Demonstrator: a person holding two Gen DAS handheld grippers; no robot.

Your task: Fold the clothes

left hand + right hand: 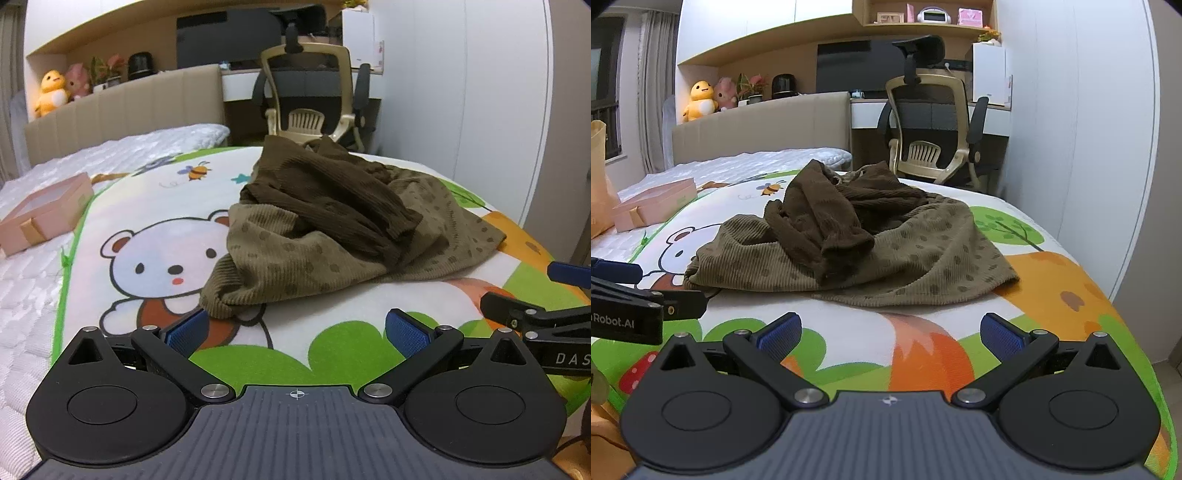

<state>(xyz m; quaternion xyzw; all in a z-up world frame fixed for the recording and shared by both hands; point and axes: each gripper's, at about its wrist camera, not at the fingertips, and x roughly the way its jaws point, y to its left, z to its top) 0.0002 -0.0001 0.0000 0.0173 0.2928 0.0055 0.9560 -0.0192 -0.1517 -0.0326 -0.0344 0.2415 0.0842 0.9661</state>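
Now poised, both sets of jaws wide apart, nothing held.
Left gripper (pixel 295 330) and right gripper (pixel 891 332) low over cartoon play mat (pixel 849 332); crumpled brown knit garment (pixel 849 240) heaped just ahead, untouched. Risk: pinching dark sleeve (pixel 834 236) lying on top along with body layer, dragging heap instead of spreading.
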